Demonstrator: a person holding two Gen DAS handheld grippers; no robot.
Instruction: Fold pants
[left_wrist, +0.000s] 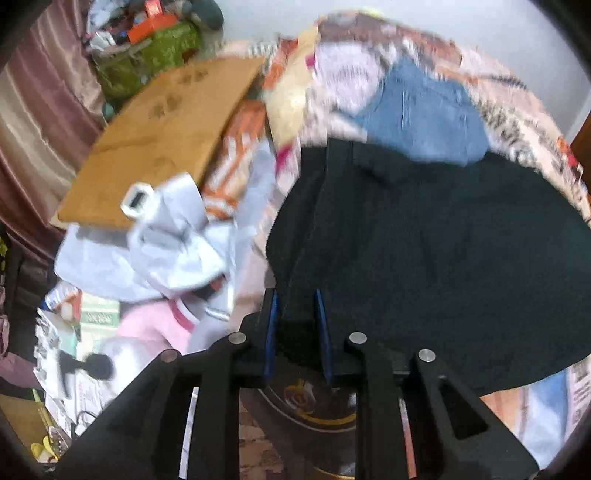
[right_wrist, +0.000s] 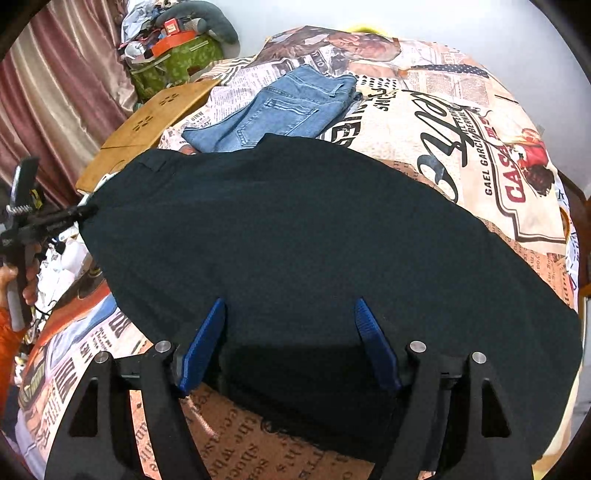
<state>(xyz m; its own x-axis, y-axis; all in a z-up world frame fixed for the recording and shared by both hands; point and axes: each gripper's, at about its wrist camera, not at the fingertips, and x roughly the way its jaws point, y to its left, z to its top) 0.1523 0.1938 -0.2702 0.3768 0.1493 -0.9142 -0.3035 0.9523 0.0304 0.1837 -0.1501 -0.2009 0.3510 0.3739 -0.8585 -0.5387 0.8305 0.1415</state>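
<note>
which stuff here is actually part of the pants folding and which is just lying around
Part of the job:
- black pants, spread on the bed
- left gripper, closed on the black pants' edge
- right gripper, open over the near edge

Lying about:
- blue jeans, folded beyond the black pants
- wooden board
- white cloth
- green bag
- newspaper-print bedsheet

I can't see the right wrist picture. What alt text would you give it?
Dark pants lie spread over a bed covered by a newspaper-print sheet, with the right gripper open, its blue fingers over the near edge of the cloth. Folded blue jeans lie beyond, and at far left the left gripper meets the pants' edge.
</note>
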